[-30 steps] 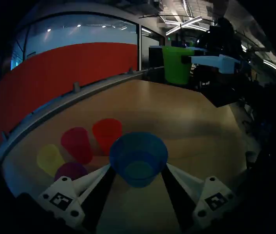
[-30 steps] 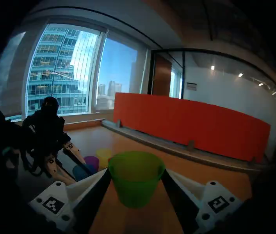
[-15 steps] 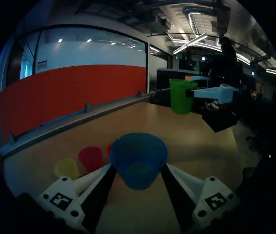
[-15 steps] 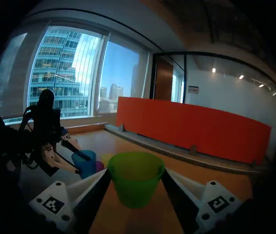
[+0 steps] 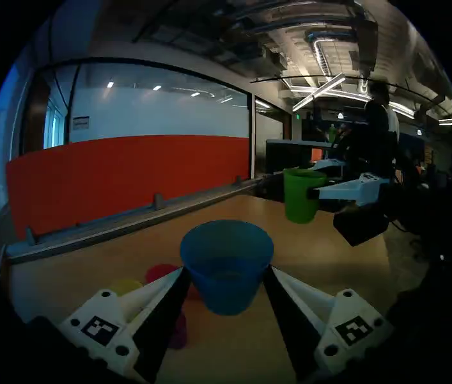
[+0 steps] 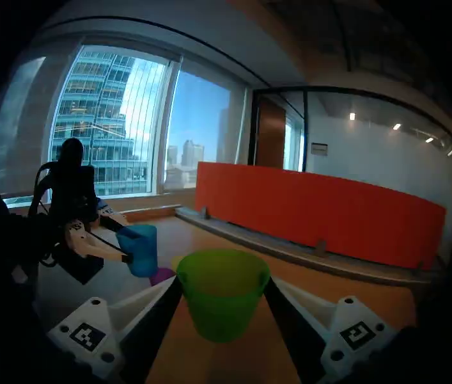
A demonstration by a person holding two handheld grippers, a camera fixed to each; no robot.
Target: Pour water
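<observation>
Now the left gripper (image 5: pixel 227 281) has its jaws clamped on the blue cup (image 5: pixel 227 262), low in the middle of the left gripper view, and holds it upright so nothing spills. The right gripper (image 6: pixel 222 301) grips the green cup (image 6: pixel 222 285) the same way, low centre of its own view. Both cups are raised over the wooden table (image 5: pixel 328 249), apart, probably to bring one rim above the other. Which one has water I cannot tell. The red cup (image 5: pixel 160 272), yellow cup (image 5: pixel 123 285) and purple cup (image 5: pixel 179 329) stand at lower left

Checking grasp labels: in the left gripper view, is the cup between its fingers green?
No, the left gripper holds a blue cup; the green cup is in the right gripper.
</observation>
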